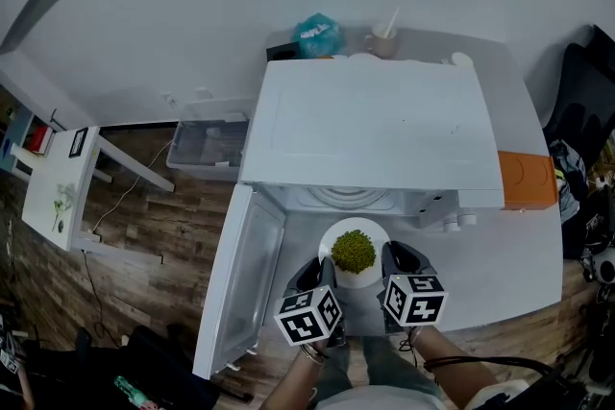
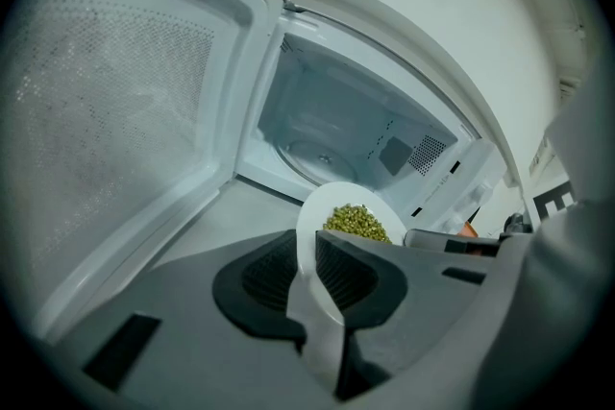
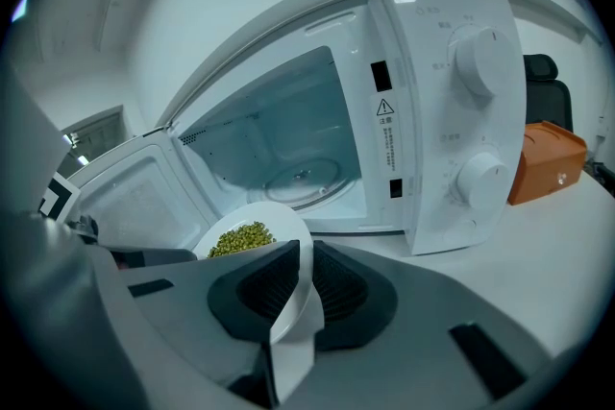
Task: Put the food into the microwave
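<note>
White all over, pretty much: a pale desk (image 1: pixel 500 254) with a white microwave (image 1: pixel 370 125) sitting on it, front facing the person. Its door (image 1: pixel 235 278) is swung wide open to the left. The cavity has nothing in it except the glass turntable (image 3: pixel 303 178), and two round knobs (image 3: pixel 480 58) sit one above the other on the panel at the right. An orange box (image 1: pixel 527 180) sits on the desk just beside the microwave's right side.

The food is outside the oven, right in front of the open cavity, on a round white plate (image 1: pixel 332 235). It holds a small heap of little green beans (image 1: pixel 354 251) piled in the middle, with a wide bare rim all round. Being round, it has no long axis to speak of; it sits food side up, with its far edge toward the opening. Can't tell if it's touching the desk or held just off it.

The left gripper (image 2: pixel 312 245) has its fingers (image 2: pixel 259 274) pinching the plate's left rim, and the right gripper (image 3: pixel 298 254) has its fingers (image 3: pixel 341 288) pinching the right rim. In both gripper views the white edge runs between the black ribbed pads
</note>
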A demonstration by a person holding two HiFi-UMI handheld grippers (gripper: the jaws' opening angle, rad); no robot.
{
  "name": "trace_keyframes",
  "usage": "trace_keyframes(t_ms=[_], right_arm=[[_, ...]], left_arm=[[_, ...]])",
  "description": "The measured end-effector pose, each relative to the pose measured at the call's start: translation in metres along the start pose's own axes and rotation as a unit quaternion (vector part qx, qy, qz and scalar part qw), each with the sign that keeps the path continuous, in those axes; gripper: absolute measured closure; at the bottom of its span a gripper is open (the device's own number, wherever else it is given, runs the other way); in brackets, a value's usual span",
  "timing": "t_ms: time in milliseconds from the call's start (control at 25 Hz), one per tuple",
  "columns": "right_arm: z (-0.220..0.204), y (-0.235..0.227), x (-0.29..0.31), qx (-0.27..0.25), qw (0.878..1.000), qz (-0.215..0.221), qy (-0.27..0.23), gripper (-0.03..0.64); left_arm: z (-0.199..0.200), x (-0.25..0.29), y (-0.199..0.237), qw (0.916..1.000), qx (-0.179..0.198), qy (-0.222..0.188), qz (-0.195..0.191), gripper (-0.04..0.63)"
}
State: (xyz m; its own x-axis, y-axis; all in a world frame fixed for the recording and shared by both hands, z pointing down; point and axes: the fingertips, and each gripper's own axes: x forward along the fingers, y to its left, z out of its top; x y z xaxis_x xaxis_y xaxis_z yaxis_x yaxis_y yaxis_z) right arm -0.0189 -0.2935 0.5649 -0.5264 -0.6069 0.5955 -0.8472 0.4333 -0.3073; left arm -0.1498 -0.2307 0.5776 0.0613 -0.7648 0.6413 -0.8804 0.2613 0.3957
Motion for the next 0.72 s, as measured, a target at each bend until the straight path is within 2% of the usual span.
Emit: trace_keyframes(t_ms=[720], right_arm=[[0.041, 0.007, 0.031, 0.016, 0.999, -0.005, -0.047, 0.561]], left_arm=[[0.039, 0.025, 0.011, 0.9994, -0.018, -0.03, 0.003, 0.531]])
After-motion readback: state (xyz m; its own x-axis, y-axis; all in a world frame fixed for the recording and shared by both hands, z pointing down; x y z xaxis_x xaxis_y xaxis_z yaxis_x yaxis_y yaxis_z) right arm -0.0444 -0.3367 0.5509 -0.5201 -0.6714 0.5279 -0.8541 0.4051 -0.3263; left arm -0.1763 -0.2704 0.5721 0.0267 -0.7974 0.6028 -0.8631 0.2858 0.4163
